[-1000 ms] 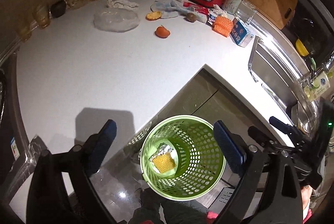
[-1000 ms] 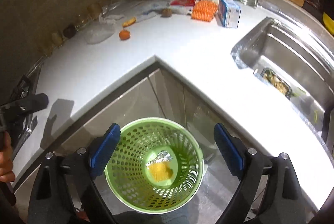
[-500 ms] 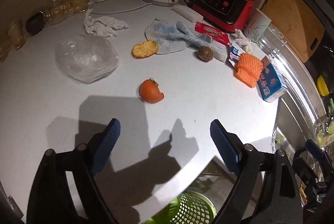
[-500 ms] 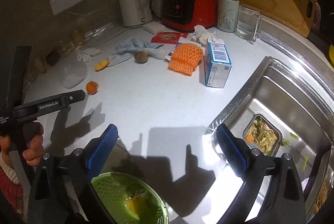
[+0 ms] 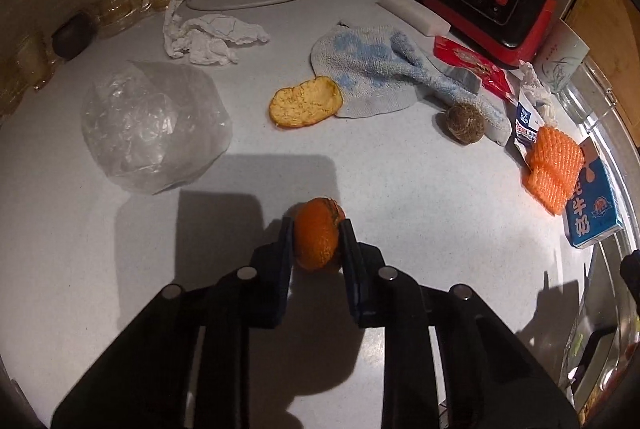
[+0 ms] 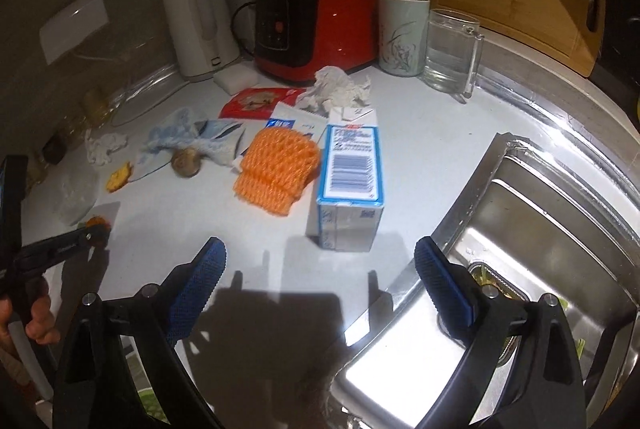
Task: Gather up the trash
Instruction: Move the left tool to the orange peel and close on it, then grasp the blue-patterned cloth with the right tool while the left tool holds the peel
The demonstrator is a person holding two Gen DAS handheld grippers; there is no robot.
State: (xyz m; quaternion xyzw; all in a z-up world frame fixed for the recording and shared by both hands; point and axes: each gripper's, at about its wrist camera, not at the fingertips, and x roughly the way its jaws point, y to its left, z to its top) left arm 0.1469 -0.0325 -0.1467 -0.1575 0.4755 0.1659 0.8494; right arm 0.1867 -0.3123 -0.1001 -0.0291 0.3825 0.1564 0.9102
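- The left tool (image 5: 318,243) is pinching a piece of orange peel (image 5: 318,235), one finger pressed on each side; the peel sits low on the white desk (image 5: 420,197), so whether it has left the surface I cannot tell
- The right tool (image 6: 320,269) hangs spread wide and holds nothing, near the desk edge beside the sink (image 6: 540,229)
- The step in hand looks like the pick-up of the peel; next the left tool would need to lift it straight up with the pinch kept firm, then carry it to a bin, which neither view clearly shows
- Farther off, more trash waits: a clear plastic bag (image 5: 152,125) far left, a second peel (image 5: 306,101) against a blue cloth (image 5: 376,73), crumpled tissue (image 5: 208,37) beyond
- Just ahead of the right tool stand a milk carton (image 6: 350,181) and orange foam netting (image 6: 278,171), touching side by side; either suits its next grab
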